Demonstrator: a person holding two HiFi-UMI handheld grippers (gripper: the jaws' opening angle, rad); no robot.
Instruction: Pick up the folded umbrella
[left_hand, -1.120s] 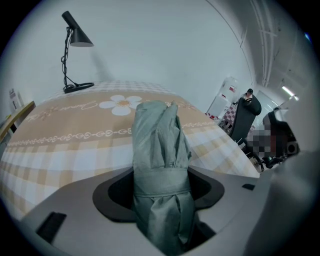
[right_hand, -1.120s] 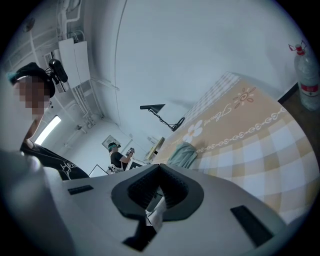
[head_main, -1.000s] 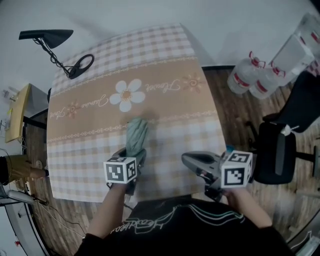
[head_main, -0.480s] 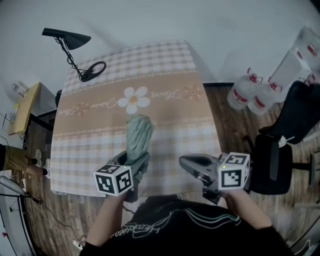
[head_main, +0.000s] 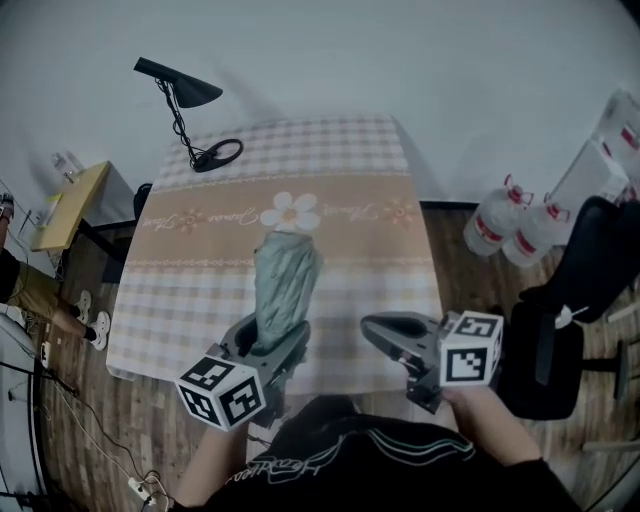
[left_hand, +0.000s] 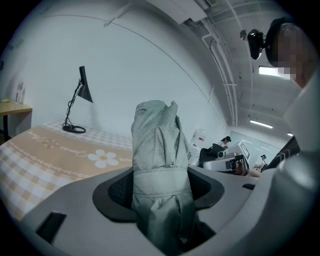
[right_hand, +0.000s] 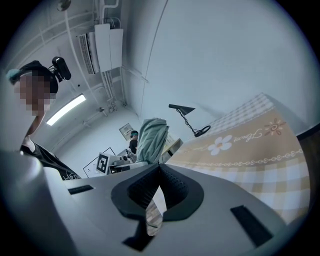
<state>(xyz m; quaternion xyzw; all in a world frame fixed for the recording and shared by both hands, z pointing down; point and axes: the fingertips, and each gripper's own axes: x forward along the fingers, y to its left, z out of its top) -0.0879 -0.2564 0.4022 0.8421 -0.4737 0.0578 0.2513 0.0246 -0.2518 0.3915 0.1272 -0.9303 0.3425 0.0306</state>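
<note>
The folded umbrella (head_main: 285, 280) is clamped in the left tool (head_main: 268, 345), held clear of the checked worktop (head_main: 350, 200). The right tool (head_main: 380, 328) is closed on nothing alongside (lamp (head_main: 178, 95) at far corner, water bottles (head_main: 505, 228) on floor).

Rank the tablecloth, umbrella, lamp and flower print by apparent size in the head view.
1. tablecloth
2. umbrella and lamp: similar extent, and the umbrella sits nearer the camera, so unranked
3. flower print

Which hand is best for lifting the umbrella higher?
Left. The left gripper is clamped around the folded umbrella, which is up off the table. The right gripper is shut, empty, and off to the side.
</note>
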